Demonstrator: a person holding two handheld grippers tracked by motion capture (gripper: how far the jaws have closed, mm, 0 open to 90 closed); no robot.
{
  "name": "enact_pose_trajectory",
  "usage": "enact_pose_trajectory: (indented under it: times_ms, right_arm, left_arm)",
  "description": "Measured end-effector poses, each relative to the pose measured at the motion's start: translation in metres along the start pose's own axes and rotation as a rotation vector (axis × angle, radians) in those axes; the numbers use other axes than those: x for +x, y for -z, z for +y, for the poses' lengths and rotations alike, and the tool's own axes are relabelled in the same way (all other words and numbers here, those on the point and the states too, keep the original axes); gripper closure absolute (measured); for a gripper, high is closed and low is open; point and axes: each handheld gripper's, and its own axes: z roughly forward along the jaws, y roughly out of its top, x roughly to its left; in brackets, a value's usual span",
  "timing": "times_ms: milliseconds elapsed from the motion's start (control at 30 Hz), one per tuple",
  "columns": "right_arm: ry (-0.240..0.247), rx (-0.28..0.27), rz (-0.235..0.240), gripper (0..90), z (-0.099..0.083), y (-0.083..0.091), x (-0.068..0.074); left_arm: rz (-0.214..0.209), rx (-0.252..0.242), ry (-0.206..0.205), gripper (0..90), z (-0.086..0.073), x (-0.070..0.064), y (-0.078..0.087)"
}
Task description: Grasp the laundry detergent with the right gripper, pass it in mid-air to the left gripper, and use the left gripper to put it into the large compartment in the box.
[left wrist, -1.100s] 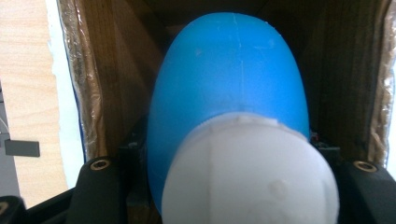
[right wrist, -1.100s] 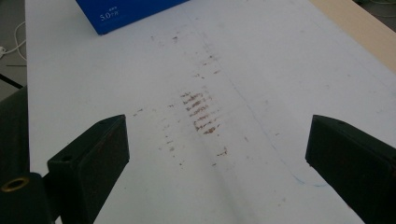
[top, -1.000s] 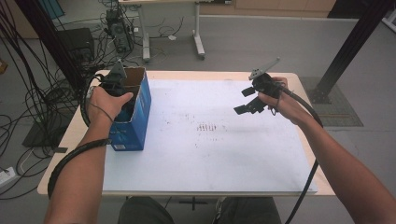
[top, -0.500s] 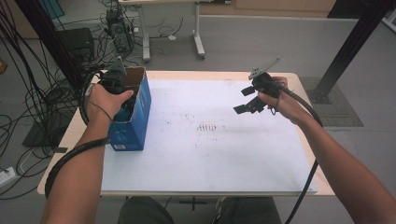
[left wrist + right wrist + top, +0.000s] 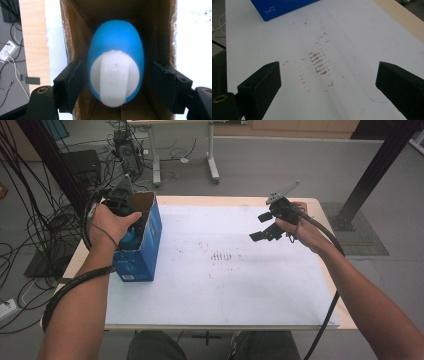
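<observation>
Change since earlier frame: very little; the left tool stays at the mouth of the blue box, perhaps a shade deeper, and the right tool hangs in the same spot above the table.
Left tool: jaws apart, one on each side of the blue egg-shaped object, inside the open top of the box; the left jaw looks close against the egg's side, the right jaw stands clear of it, so it is not clamped.
Right tool: jaws wide apart with nothing between them, pointing down at the stained white sheet below it.
Egg-shaped object: directly ahead of the left tool, between its jaws, down in the cardboard interior of the box; its white cap or base faces the tool.
Box: upright under the left tool, well off to the far side of the right tool, where one blue corner of it shows.
Done so far: as I judge it, the left tool has reached into the box and bracketed the egg.
Left to do: closing on the egg and lifting it out, or, if it has just been dropped in, pulling the tool clear; which of these, the pictures do not settle.
</observation>
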Motion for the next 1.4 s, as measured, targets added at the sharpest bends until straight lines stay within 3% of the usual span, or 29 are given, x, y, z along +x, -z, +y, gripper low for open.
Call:
enact_pose_trajectory:
  times_ms: [367,600,800,1100,1400]
  right_arm:
    - [-0.003,0.007,-0.019,6.2,0.001,0.006,0.003]
    - [-0.005,0.017,-0.040,6.2,0.000,0.011,0.004]
    - [-0.013,0.030,-0.056,6.2,-0.002,0.016,0.005]
    - [-0.001,0.035,-0.064,6.2,0.000,0.021,0.007]
    - [0.013,0.040,-0.073,6.3,0.006,0.025,0.005]
  left_arm:
    - [-0.016,-0.048,-0.014,26.1,-0.001,-0.005,0.022]
    - [-0.029,-0.070,-0.046,22.8,0.000,-0.015,0.031]
    - [-0.008,-0.077,-0.085,20.5,0.000,-0.027,0.036]
    - [0.006,-0.090,-0.079,20.2,-0.002,-0.026,0.047]
    - [0.004,-0.122,-0.098,18.8,0.003,-0.035,0.066]
